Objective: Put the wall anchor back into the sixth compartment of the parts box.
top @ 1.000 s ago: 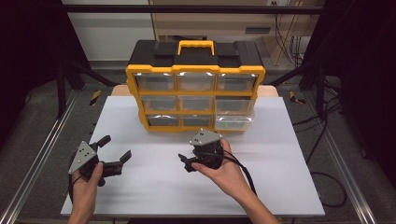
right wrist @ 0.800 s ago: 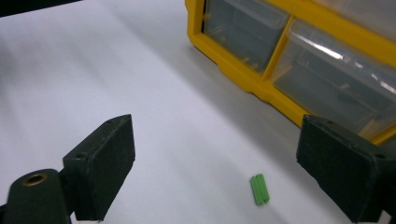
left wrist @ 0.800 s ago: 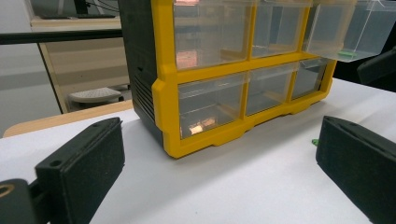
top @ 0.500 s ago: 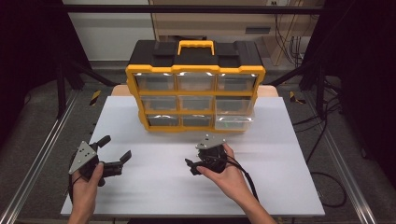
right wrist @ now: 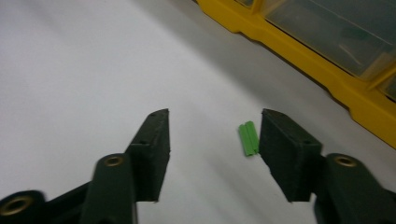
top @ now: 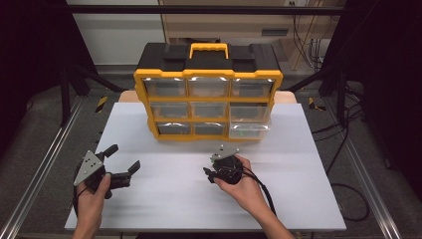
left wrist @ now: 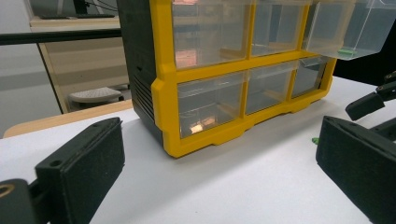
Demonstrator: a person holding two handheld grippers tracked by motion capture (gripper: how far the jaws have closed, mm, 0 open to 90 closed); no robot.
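A yellow and black drawer organizer (top: 208, 94) stands at the back of the white table (top: 298, 189). Its bottom-right clear drawer (top: 249, 130) is pulled out and holds green pieces (left wrist: 345, 52). A small green piece (right wrist: 249, 137) lies on the table in front of the organizer (right wrist: 327, 70). My right gripper (right wrist: 215, 121) is open low over the table, with the green piece between its jaws, close to the right one. From above, the right gripper (top: 208, 174) points left at mid table. My left gripper (top: 123, 157) is open at the front left, with nothing in it.
In the left gripper view the organizer (left wrist: 210, 93) is close ahead, and the right gripper's jaws (left wrist: 373, 100) come in at the right, near the green piece (left wrist: 315, 140). Metal rails (top: 45, 169) and dark floor flank the table.
My right gripper has sunk a little toward the table and the person. The left gripper has stayed in place.
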